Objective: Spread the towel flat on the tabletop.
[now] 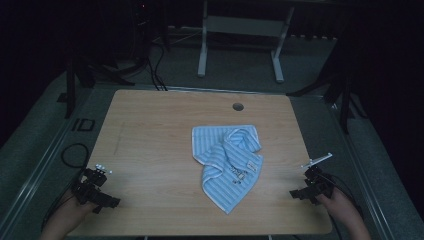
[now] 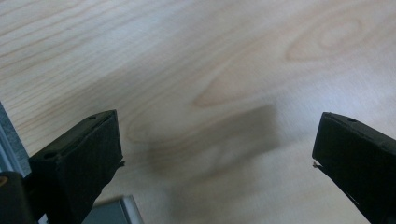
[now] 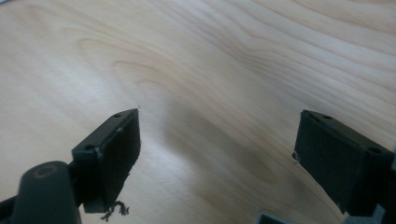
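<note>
A light blue striped towel (image 1: pixel 229 160) lies crumpled near the middle of the wooden table (image 1: pixel 150 140), with one corner pointing toward the front edge. My left gripper (image 1: pixel 96 190) rests at the front left corner, far from the towel. Its jaws stand wide apart over bare wood, so the left gripper (image 2: pixel 217 149) is open with nothing between them. My right gripper (image 1: pixel 311 186) sits at the front right edge, also away from the towel. In its own view the right gripper (image 3: pixel 217 149) is open over bare wood.
A round cable hole (image 1: pixel 238 106) sits near the table's far edge. White frame legs (image 1: pixel 202 50) stand on the floor beyond the table. Black cables (image 1: pixel 75 155) trail off the left side. Bare wood surrounds the towel.
</note>
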The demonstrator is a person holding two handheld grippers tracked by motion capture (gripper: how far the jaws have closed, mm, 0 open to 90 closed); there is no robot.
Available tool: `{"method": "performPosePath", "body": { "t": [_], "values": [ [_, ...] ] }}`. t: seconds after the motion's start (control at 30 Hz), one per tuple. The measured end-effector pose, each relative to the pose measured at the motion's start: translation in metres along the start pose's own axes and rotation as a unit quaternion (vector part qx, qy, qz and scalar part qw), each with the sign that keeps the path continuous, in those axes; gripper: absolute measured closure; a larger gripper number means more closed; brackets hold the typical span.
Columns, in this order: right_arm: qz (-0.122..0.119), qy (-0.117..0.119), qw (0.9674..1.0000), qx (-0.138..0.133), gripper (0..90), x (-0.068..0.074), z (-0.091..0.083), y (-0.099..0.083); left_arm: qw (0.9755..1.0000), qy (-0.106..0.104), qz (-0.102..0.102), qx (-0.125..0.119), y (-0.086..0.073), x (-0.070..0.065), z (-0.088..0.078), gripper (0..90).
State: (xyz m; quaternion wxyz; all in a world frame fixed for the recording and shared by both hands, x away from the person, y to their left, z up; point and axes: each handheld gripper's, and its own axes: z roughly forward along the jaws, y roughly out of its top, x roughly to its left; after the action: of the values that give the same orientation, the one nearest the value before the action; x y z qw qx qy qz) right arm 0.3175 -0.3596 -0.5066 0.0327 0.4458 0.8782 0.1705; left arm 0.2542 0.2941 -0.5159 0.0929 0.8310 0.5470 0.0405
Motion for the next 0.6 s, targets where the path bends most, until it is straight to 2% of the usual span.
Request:
{"method": "performPosePath", "body": {
  "t": [0.1,0.13,0.23,0.37,0.4,0.5,0.57,0.6],
  "values": [
    [-0.033,0.010,0.9992,0.021,13.5,0.004,-0.001,0.002,0.9987,-0.017,0.033,0.034,0.002,-0.004,-0.003,1.2],
    [-0.047,0.015,0.9983,0.031,13.5,0.007,-0.002,0.003,0.9983,-0.018,0.038,0.040,0.003,-0.005,-0.004,1.2],
    [-0.067,0.033,0.9956,0.056,13.5,0.012,-0.001,0.004,0.9962,-0.023,0.057,0.062,0.005,-0.008,-0.004,1.2],
    [-0.090,0.023,0.9902,0.105,13.7,0.020,0.006,0.007,0.9930,-0.018,0.075,0.090,0.008,-0.015,-0.001,1.2],
    [-0.093,0.027,0.9883,0.118,13.9,0.021,0.008,0.007,0.9928,-0.018,0.076,0.091,0.009,-0.016,-0.001,1.2],
    [-0.104,0.021,0.9836,0.146,14.8,0.024,0.012,0.008,0.9923,-0.025,0.081,0.090,0.011,-0.019,0.001,1.2],
    [-0.107,0.019,0.9822,0.154,14.8,0.024,0.013,0.009,0.9927,-0.024,0.079,0.089,0.014,-0.021,0.003,1.2],
    [-0.105,0.019,0.9814,0.160,14.8,0.025,0.013,0.010,0.9934,-0.016,0.076,0.085,0.016,-0.022,0.004,1.2]
  ]
}}
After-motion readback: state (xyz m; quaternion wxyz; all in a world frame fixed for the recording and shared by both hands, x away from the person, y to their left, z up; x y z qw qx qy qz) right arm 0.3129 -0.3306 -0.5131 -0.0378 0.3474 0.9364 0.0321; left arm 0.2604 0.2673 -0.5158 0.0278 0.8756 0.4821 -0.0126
